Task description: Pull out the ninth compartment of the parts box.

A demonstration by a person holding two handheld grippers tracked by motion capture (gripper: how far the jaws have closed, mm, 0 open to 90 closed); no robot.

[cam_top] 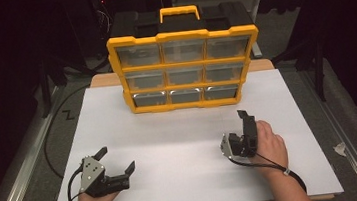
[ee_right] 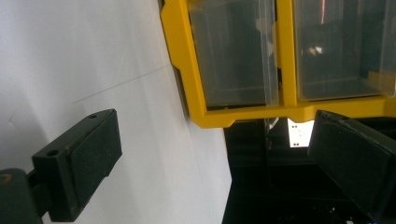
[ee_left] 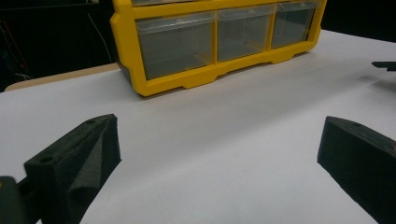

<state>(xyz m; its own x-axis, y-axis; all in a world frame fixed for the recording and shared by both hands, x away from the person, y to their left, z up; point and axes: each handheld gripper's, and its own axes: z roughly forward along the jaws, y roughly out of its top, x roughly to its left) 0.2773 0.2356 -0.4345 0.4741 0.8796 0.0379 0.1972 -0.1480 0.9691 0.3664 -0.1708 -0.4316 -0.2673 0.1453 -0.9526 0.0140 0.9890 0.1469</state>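
The drawer cabinet point(cam_top: 183, 70), yellow frame w/ nine clear drawers and a black back w/ a yellow handle point(cam_top: 179, 13), stands upright at the far end of the white table point(cam_top: 180, 140), front facing the person. Both grippers are on the near half, well apart from it, nothing held.

Left gripper point(cam_top: 118, 161): jaws spread wide, empty, low over the table near the front-left edge. In the left gripper view the cabinet's bottom row of drawers point(ee_left: 177, 44) lies ahead and slightly left, w/ open table between.

Right gripper point(cam_top: 247, 123): rolled on its side, one jaw up, one down; jaws spread, empty. In the right gripper view the scene is tilted approx. a quarter turn, and the cabinet's lower right corner point(ee_right: 205, 116) sits between the jaws, farther off.

Likely step: approach a drawer, probably bottom row, right side, since the right gripper is nearer and aimed there.

To do it well:
- Keep jaws apart until they straddle the drawer's front lip.
- Match the roll of the gripper to the lip; the lip's shape is hard to make out through the clear plastic.
- Come in low and straight, no nudging the frame, as the cabinet may slide or tip backward.
- Left gripper could brace the frame's left side or top while the right pulls.
- Pull straight out, slow.
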